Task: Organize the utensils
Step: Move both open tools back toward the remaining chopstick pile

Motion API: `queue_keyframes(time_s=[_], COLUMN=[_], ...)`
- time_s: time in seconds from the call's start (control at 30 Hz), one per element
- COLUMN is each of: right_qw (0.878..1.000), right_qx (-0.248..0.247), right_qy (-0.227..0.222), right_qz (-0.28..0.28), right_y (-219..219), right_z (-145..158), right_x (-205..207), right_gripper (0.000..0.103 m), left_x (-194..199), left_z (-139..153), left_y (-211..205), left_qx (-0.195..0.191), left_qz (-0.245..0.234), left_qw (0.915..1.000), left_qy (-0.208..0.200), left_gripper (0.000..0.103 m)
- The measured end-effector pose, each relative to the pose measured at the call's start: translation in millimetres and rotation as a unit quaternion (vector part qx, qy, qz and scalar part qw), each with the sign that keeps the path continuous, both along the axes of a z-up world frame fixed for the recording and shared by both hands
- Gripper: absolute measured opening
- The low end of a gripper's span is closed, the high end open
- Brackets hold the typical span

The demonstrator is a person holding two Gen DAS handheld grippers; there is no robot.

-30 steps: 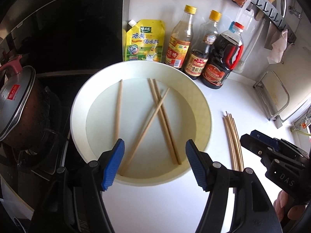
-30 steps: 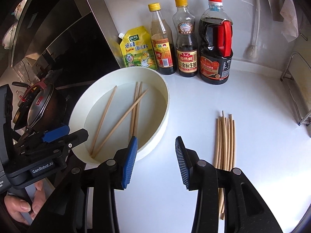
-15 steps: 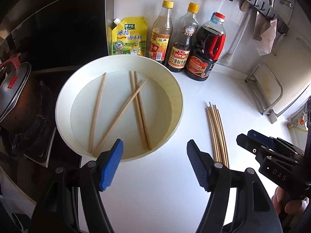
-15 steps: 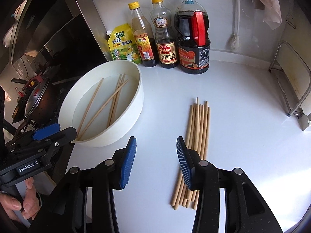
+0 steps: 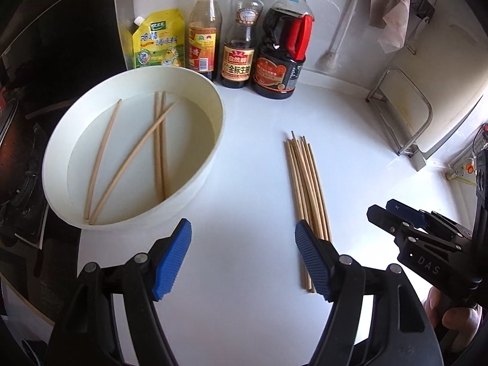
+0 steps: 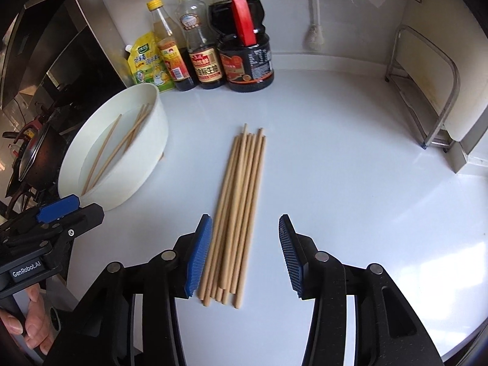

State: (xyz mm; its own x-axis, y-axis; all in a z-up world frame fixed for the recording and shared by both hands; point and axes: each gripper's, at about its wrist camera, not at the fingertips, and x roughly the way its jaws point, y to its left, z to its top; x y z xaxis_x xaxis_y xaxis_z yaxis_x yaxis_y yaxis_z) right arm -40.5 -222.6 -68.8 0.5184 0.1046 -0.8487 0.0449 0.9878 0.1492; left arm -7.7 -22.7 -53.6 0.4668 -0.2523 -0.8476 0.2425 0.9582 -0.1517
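Note:
A loose bundle of several bamboo chopsticks (image 5: 305, 183) (image 6: 244, 189) lies on the white counter (image 6: 335, 167), pointing away from me. A round white bowl (image 5: 195, 189) (image 6: 152, 140) to its left holds several more chopsticks (image 5: 158, 140) (image 6: 122, 146) in water. My right gripper (image 6: 244, 222) is open over the bundle's near half, its left pad close beside the sticks and not pressing them. My left gripper (image 5: 242, 228) is open and empty over bare counter between bowl and bundle, its right finger in front of the bundle's near ends.
Three sauce bottles (image 5: 238, 45) and a yellow pouch (image 5: 158, 42) stand along the back wall. A stove with a dark pot (image 6: 30, 152) is left of the bowl. A metal rack (image 5: 402, 116) stands at the right. A brush (image 5: 332, 55) hangs on the wall.
Both grippers have moved right, away from the bowl and toward the bundle. The bundle's near half now lies between the right gripper's fingers.

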Motion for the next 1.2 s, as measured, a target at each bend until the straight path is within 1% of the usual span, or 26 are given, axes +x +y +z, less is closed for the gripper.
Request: queue_keyframes(time_s=[0.27,0.43,0.57,0.73,0.93,1.2], right_qw=[0.999,0.999,0.999,0.999,0.998,0.997], right_qx=[-0.012,-0.015,-0.014,-0.021,-0.045,-0.066], right_qy=[0.026,0.036,0.034,0.038,0.038,0.043], right_qz=[-0.026,-0.023,-0.017,-0.009,-0.008,-0.002], right_y=[-26,-27,-20,-8,2,7], right_z=[-34,-56,-67,-76,-81,-78], right_x=[-1,9,20,30,35,33], right_gripper=[0.045,0.046,0.046,0.046,0.046,0.046], left_x=[2,6,8,9,11,14], left_z=[-28,-43,-52,-58,-61,-63], left_y=[-26,-29,-27,-24,-17,-19], left_qx=[0.009,0.015,0.015,0.014,0.01,0.004], left_qz=[-0.019,-0.019,-0.016,-0.012,-0.005,-0.004], left_qw=[0.9996,0.9994,0.9993,0.9992,0.9992,0.9991], left_qy=[0.02,0.027,0.032,0.036,0.039,0.042], left_gripper=[0.069,0.071,0.071,0.071,0.071,0.071])
